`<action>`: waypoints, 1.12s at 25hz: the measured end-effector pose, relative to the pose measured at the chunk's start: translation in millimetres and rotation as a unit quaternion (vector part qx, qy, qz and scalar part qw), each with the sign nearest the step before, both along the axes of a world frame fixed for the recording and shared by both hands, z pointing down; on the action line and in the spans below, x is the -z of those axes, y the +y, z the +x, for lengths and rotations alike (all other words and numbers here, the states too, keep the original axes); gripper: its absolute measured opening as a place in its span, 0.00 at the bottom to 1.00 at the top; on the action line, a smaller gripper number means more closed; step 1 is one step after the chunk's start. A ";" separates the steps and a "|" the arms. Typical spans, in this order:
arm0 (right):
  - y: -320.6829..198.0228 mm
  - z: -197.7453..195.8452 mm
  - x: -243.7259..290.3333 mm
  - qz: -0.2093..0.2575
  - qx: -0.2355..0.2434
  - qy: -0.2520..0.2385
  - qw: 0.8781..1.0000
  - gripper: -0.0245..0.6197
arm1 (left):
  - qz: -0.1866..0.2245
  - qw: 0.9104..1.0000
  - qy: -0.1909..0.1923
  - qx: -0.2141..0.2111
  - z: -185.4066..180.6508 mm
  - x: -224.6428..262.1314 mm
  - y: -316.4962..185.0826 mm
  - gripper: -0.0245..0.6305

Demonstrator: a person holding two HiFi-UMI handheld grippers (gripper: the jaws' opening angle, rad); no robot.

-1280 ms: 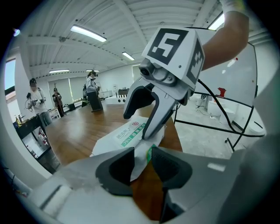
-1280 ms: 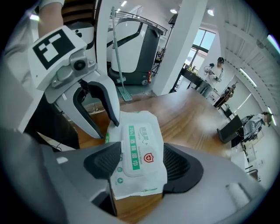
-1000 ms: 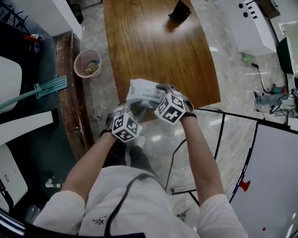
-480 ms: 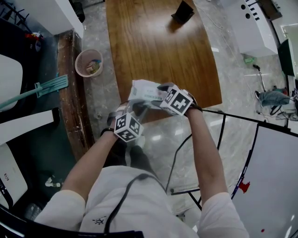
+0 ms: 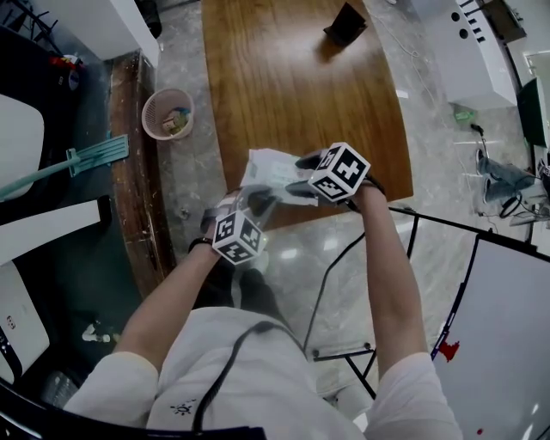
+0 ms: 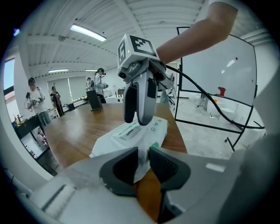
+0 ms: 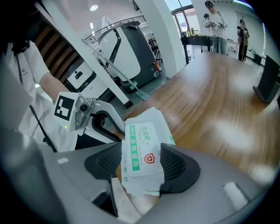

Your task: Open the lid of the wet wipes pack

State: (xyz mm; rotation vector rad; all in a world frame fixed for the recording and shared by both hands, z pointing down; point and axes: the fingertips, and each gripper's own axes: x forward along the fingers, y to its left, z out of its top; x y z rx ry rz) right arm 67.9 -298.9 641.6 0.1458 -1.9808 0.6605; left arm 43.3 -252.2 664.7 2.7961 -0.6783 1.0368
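Note:
A white wet wipes pack (image 5: 268, 172) with a green-striped lid label lies at the near edge of the wooden table (image 5: 292, 77). My left gripper (image 5: 258, 203) holds its near end. In the left gripper view its jaws (image 6: 143, 161) are closing, and the pack's (image 6: 135, 135) thin end flap fills the narrow gap between the pads. My right gripper (image 5: 298, 177) points steeply down over the pack. Its fingertips (image 6: 140, 119) stand at the "OPEN" tab. In the right gripper view the jaws (image 7: 140, 162) stand apart on either side of the pack (image 7: 142, 146).
A pink waste basket (image 5: 168, 113) and a green mop (image 5: 77, 163) are on the floor left of the table. A black stand (image 5: 346, 23) sits at the table's far end. A black-framed white board (image 5: 507, 292) stands at the right. People stand far off in the room.
My right gripper has rolled and tipped further down over the pack, and its marker cube has shifted right and up. My left gripper has stayed at the pack's near end.

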 end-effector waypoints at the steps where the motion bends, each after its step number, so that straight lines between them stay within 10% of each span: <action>1: -1.0 -0.4 2.3 0.001 -0.002 -0.004 1.000 0.48 | 0.000 1.000 0.003 0.001 -0.1 0.7 -0.1 0.17; 28: -71.1 25.4 27.4 0.147 -0.142 -0.054 0.977 0.29 | -0.014 0.998 0.040 0.051 -12.8 16.3 1.1 0.17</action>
